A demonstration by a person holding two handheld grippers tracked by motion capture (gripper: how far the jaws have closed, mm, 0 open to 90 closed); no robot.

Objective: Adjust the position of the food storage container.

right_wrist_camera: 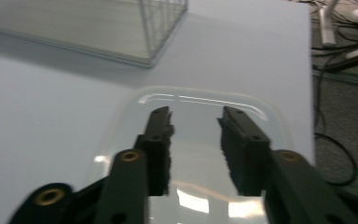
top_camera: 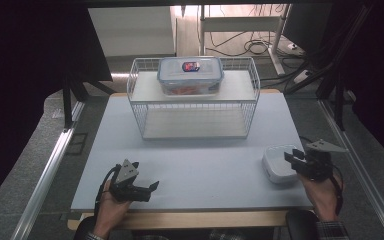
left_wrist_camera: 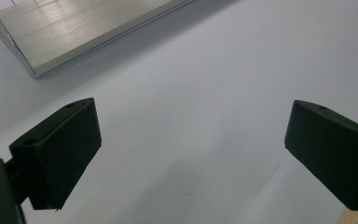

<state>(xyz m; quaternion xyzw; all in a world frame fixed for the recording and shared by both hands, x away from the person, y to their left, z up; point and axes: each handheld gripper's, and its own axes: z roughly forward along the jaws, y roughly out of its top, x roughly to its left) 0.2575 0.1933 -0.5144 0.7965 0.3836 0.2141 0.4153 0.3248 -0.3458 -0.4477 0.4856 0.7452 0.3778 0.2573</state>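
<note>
- A pale grey-blue table (top_camera: 190, 160) with a smooth matte top and a light wooden front edge fills the middle of the high view.
- At its far side stands a white wire rack (top_camera: 192, 100), box-shaped, with thin gridded walls and two flat, pale shelves.
- On the upper shelf sits a clear plastic food box (top_camera: 190, 75), rectangular with rounded corners, its lid bearing a red and blue label. Something orange shows through its wall. Its long side runs left to right across the table.
- Near the table's right front corner lies a small white lid (top_camera: 278, 163), a glossy, shallow, rounded rectangle of translucent plastic. It lies flat, and its long side runs roughly from the front of the table toward the back. It is well apart from the rack.
- The right gripper (top_camera: 293, 160), black with a grey three-cornered plate on top, is held in the person's right hand (top_camera: 325, 192) and points left over the lid's right edge. In the right gripper view its two ribbed black jaws stand partly closed, with a clear gap between them, above the lid (right_wrist_camera: 200, 140); they grasp nothing.
- The left gripper (top_camera: 152, 186) rests near the table's front left in the person's left hand (top_camera: 111, 210), pointing right. In the left gripper view its blocky black jaws stand wide apart over bare table, released and holding nothing.
</note>
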